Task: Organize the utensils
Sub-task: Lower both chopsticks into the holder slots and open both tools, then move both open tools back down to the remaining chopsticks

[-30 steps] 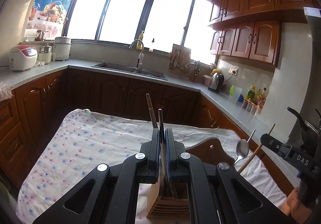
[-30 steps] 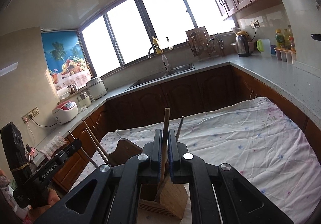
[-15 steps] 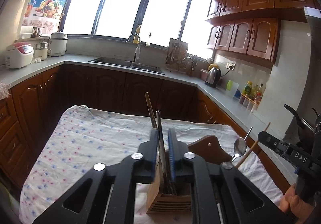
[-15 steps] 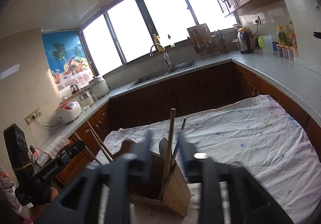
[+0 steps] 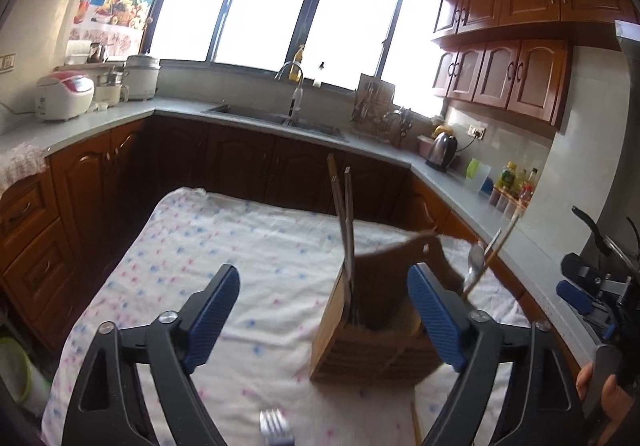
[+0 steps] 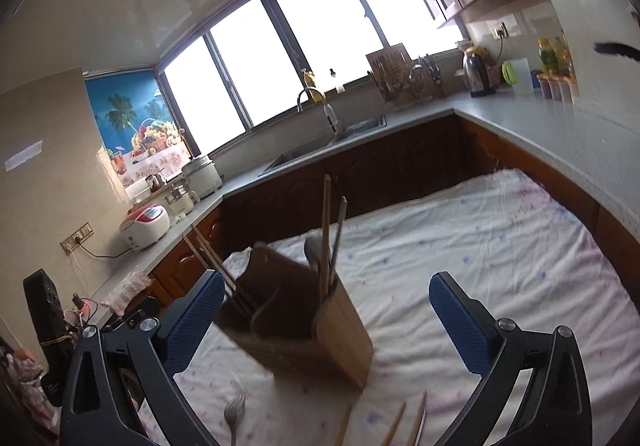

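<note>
A wooden utensil holder (image 5: 376, 338) (image 6: 340, 338) stands on the spotted tablecloth (image 5: 240, 246). Two long chopsticks (image 5: 344, 222) lean upright in it, free of any grip, and a spoon (image 5: 475, 260) sticks out on its right side. My left gripper (image 5: 326, 310) is just short of the holder, its jaws opening wide with nothing pressed between the blue pads. In the right wrist view, wooden chopsticks (image 6: 326, 230) stand in the holder, and my right gripper (image 6: 328, 318) is also opening, its pads clear of everything. A fork (image 6: 234, 412) (image 5: 274, 420) and loose chopsticks (image 6: 400, 426) lie on the cloth near me.
Grey counters (image 6: 560, 134) with wooden cabinets run around the table. A sink (image 5: 276, 118), a kettle (image 5: 440, 150), bottles (image 5: 516, 182) and rice cookers (image 5: 64, 94) sit on them. A hand (image 5: 600, 390) holds the right gripper at the left wrist view's edge.
Both grippers were shut on utensils standing in the holder. Both have let go and opened wide, and both have drawn back from the holder. The utensils stay in it.
</note>
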`<state>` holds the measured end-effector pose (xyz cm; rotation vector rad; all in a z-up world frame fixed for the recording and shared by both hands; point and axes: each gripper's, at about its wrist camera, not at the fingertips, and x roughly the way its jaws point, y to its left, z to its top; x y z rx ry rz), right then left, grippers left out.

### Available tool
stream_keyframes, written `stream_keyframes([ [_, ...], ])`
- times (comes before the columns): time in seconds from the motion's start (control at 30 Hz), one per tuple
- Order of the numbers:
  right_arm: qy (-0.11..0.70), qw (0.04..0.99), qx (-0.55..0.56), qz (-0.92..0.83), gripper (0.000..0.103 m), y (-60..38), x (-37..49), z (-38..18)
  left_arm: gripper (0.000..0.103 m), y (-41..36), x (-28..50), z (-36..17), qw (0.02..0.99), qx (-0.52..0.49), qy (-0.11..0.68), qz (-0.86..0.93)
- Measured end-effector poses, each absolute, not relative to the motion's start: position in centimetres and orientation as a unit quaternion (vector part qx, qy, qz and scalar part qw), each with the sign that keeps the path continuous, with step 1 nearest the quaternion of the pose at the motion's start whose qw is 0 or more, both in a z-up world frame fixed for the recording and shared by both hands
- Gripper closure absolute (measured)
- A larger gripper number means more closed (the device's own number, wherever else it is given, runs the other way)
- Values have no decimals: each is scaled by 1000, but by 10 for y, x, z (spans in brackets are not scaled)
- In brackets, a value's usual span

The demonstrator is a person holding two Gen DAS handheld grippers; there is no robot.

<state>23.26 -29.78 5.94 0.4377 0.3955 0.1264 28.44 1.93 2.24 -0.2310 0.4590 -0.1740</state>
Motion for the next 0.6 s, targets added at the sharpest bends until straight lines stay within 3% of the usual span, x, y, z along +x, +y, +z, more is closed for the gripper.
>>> stream_keyframes([
  [0.6, 253, 939, 230, 27, 0, -310, 133, 10, 14, 19, 197, 23, 940, -116, 309, -86],
])
